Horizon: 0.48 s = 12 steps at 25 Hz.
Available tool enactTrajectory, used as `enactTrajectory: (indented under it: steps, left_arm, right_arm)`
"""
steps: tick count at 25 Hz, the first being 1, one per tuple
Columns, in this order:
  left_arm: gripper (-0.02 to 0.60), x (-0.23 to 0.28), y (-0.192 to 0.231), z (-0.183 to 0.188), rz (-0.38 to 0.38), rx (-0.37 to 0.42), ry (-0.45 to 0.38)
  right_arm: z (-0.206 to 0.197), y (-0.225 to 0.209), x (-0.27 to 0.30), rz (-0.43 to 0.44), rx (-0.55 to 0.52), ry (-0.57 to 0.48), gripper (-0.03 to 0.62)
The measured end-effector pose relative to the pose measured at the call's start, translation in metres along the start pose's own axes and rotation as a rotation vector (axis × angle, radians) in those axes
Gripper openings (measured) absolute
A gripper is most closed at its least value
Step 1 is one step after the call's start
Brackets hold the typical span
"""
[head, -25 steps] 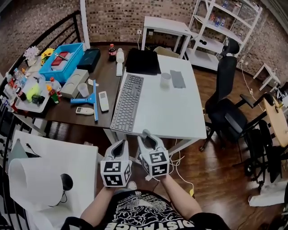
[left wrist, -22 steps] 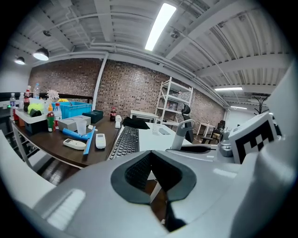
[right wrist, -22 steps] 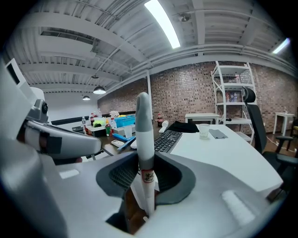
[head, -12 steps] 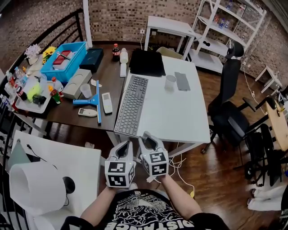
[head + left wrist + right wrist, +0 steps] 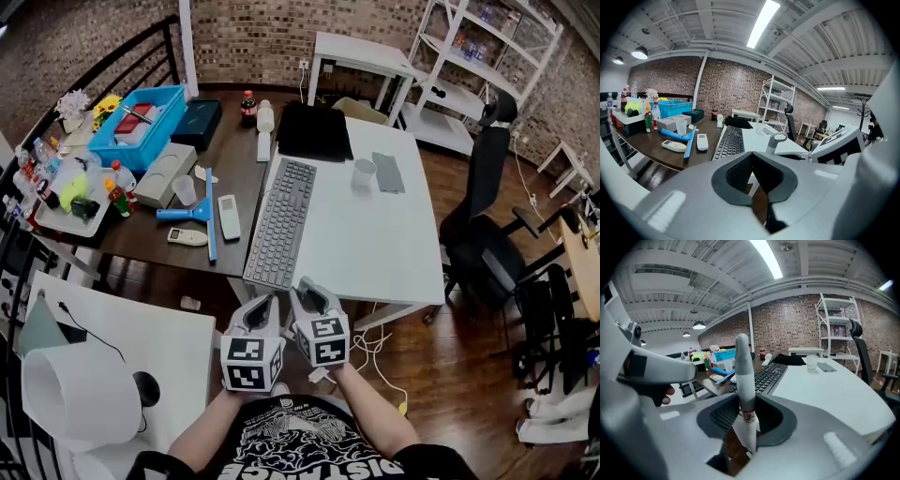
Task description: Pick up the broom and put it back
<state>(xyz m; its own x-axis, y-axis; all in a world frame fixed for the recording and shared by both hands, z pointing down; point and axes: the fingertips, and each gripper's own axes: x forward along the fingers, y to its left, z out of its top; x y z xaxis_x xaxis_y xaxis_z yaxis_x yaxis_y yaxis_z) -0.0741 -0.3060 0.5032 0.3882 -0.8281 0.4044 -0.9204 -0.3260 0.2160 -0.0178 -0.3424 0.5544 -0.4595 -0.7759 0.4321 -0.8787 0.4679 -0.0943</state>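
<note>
A slim handle, white low down and grey higher up (image 5: 743,376), stands upright between the jaws of my right gripper (image 5: 745,420), which is shut on it. Seen from the left gripper view, the handle's (image 5: 777,140) looped top pokes up beside the right gripper's cube (image 5: 841,147). The rest of the broom is hidden under the grippers. My left gripper (image 5: 757,176) is open with nothing in it. In the head view both grippers, left (image 5: 262,305) and right (image 5: 307,289), hang side by side close to my body, just short of the white desk's (image 5: 394,244) near edge.
A keyboard (image 5: 281,225), a cup (image 5: 364,173) and a black bag (image 5: 314,129) lie on the desk. The dark table (image 5: 141,239) holds a blue crate (image 5: 145,117), a remote (image 5: 228,216) and a blue long-handled tool (image 5: 208,211). An office chair (image 5: 483,216) stands at the right; a white table (image 5: 141,337) at the left.
Both grippers have sunk slightly toward my body, still side by side. The head view has shifted, so the tables sit a little farther right and up. The handle stays in the right jaws.
</note>
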Motion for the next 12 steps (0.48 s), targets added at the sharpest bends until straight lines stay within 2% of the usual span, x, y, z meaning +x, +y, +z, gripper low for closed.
enactTrajectory:
  steps: [12]
  left_arm:
    - [0.003, 0.006, 0.008, 0.000, 0.005, -0.001, 0.008]
  right_arm:
    - [0.004, 0.001, 0.019, 0.009, -0.013, -0.001, 0.100]
